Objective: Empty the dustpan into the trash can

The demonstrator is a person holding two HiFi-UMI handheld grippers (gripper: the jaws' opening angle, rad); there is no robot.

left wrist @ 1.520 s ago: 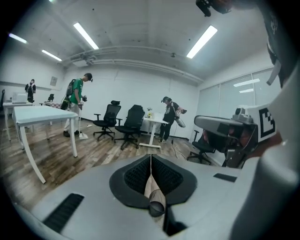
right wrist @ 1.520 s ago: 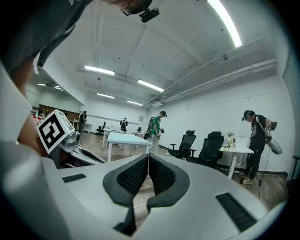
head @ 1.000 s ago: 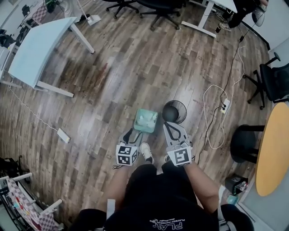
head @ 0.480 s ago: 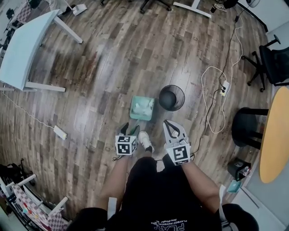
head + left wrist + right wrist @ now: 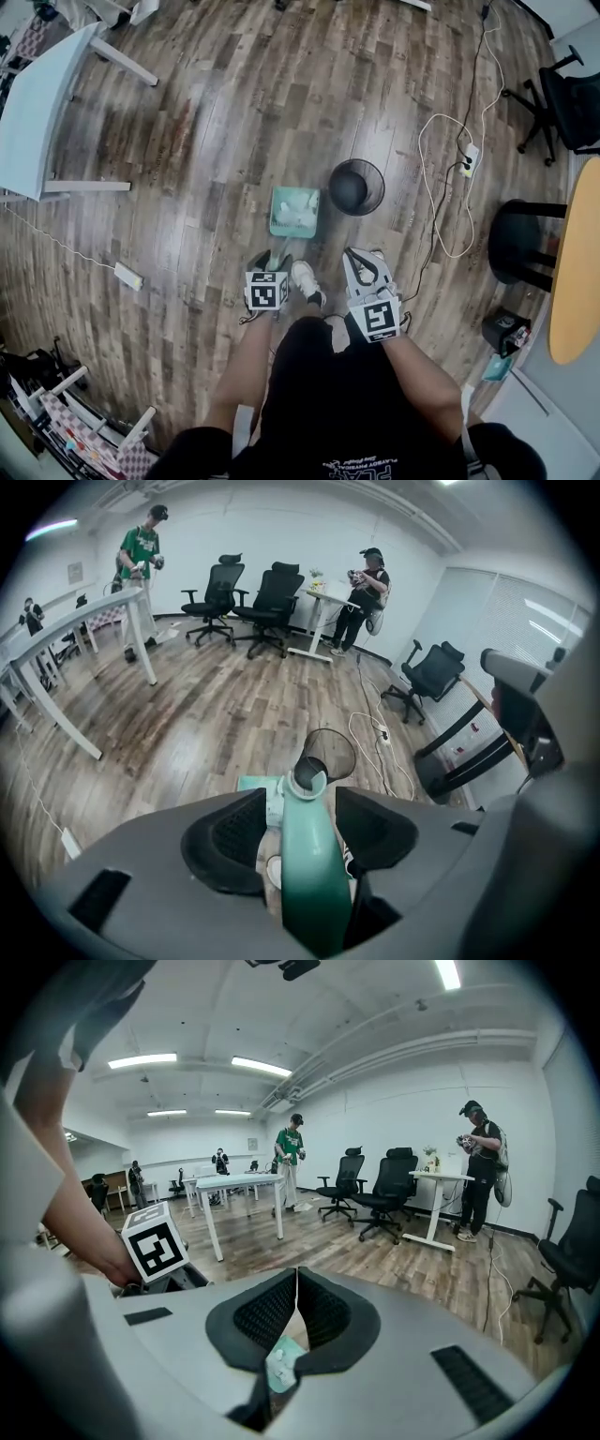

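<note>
The left gripper (image 5: 300,799) has just been opening its jaws; they stand wide apart with the dustpan's green handle (image 5: 314,874) rising between them, and a gap shows on either side of it, so the pads do not press it. The dustpan (image 5: 294,211) sits on the wooden floor (image 5: 234,141) just ahead of those jaws, with pale scraps (image 5: 296,204) in it. The black mesh trash can (image 5: 356,186) stands beyond the handle's tip, slightly to the right of the pan. The right gripper (image 5: 297,1283) has its jaws closed together on nothing, and part of the dustpan shows below them.
</note>
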